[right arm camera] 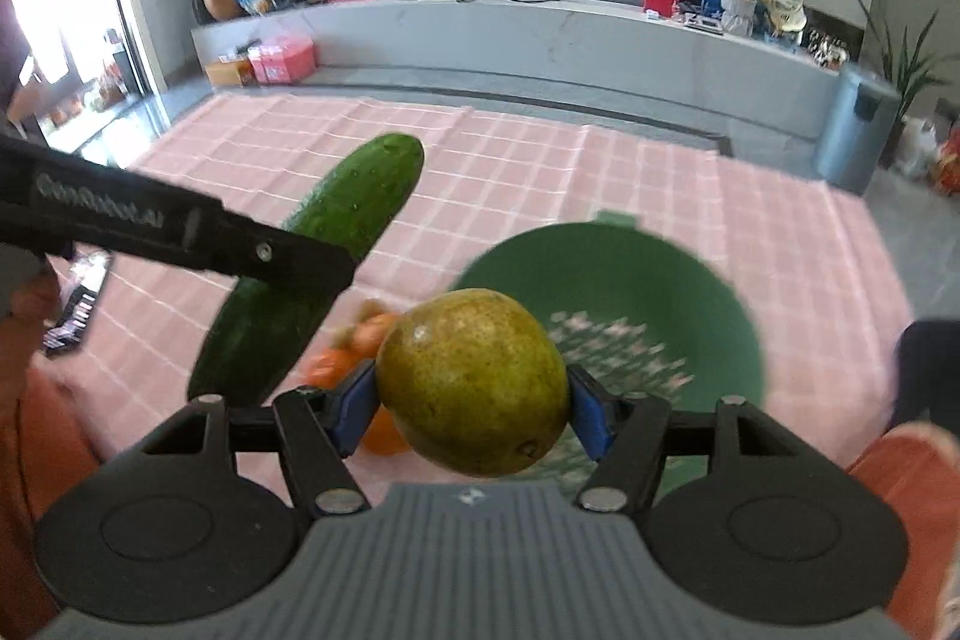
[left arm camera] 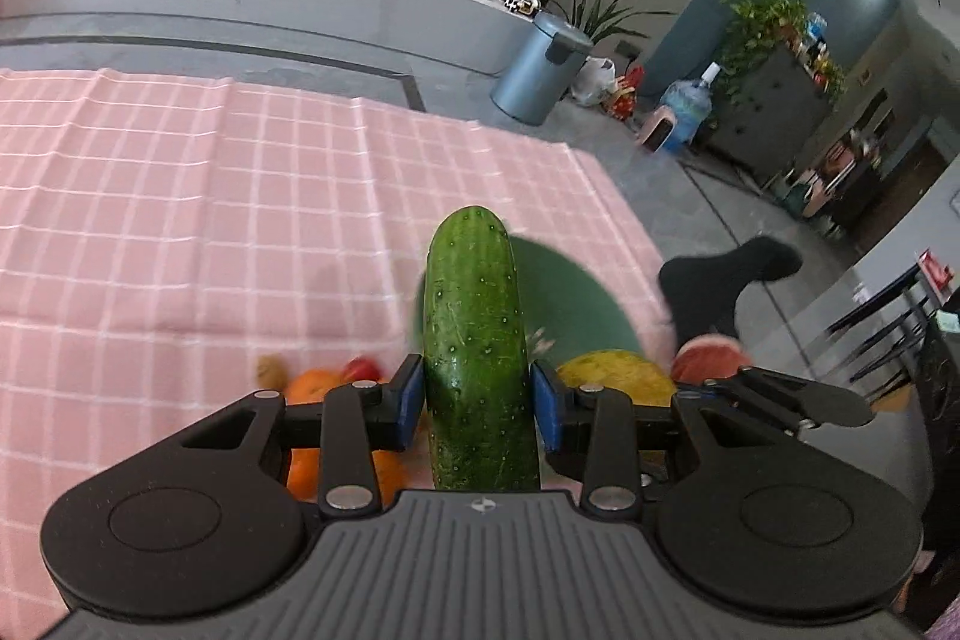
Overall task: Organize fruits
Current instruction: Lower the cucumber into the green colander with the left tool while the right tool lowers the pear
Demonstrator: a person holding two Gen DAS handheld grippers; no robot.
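My left gripper (left arm camera: 477, 403) is shut on a green cucumber (left arm camera: 477, 340), held above the pink checked cloth (left arm camera: 180, 196). The cucumber also shows in the right wrist view (right arm camera: 342, 214), with the left gripper's black finger (right arm camera: 180, 232) across it. My right gripper (right arm camera: 471, 403) is shut on a yellow-green pear (right arm camera: 474, 379), held above the near edge of a green basket (right arm camera: 630, 280). The basket (left arm camera: 564, 286) lies behind the cucumber in the left wrist view. Oranges (left arm camera: 312, 388) and other small fruit (right arm camera: 354, 346) lie on the cloth below both grippers.
A yellow-green fruit (left arm camera: 618, 367) and a reddish fruit (left arm camera: 708, 358) show to the right in the left wrist view. A grey bin (right arm camera: 858, 136) stands on the floor beyond the cloth. A long grey counter (right arm camera: 540, 34) runs along the back.
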